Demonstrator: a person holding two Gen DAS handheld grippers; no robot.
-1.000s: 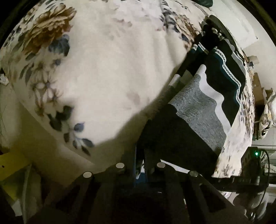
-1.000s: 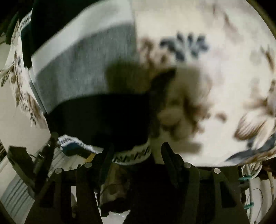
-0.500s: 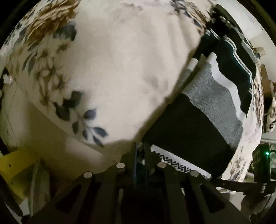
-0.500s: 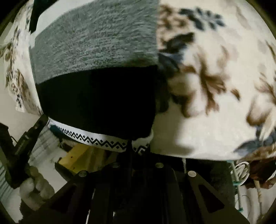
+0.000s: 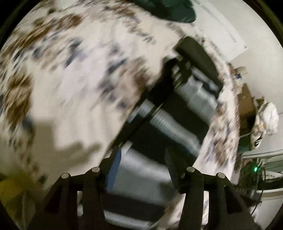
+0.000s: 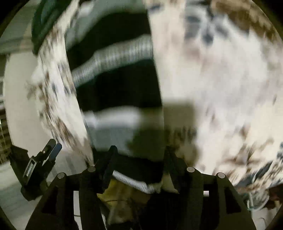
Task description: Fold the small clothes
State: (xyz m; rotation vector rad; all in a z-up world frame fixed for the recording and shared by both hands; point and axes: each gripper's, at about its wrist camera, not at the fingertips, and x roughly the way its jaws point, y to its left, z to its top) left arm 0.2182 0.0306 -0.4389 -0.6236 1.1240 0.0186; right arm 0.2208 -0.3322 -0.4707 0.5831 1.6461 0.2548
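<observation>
- The left tongs (image 5: 143,164) and the right tongs (image 6: 139,159) both stand released; their jaws have just been opening, and the striped garment (image 5: 176,123) lies beneath the gaps, gripped by neither.
- The garment rests folded on the floral bed cover (image 5: 70,88), running from 6 o'clock up toward 1 o'clock in the left wrist view, and from 6 toward 11 o'clock in the right.
- Risk: the freshly laid fold looks loose, so the thick knit could spring back or slide open once let go.
- Risk: its near hem (image 6: 134,182) hangs right at the bed's edge; a snagged fingertip on withdrawal could drag it off.
- Risk: both views are heavily blurred, so any misalignment of the layers is hard to judge.
- Material: a soft knit in broad black, grey and white bands, with ribbed grey stretches.
- The cover looks plush and cream, printed with brown and blue flowers.
- A dark green fabric heap (image 5: 168,8) lies at 12 o'clock.
</observation>
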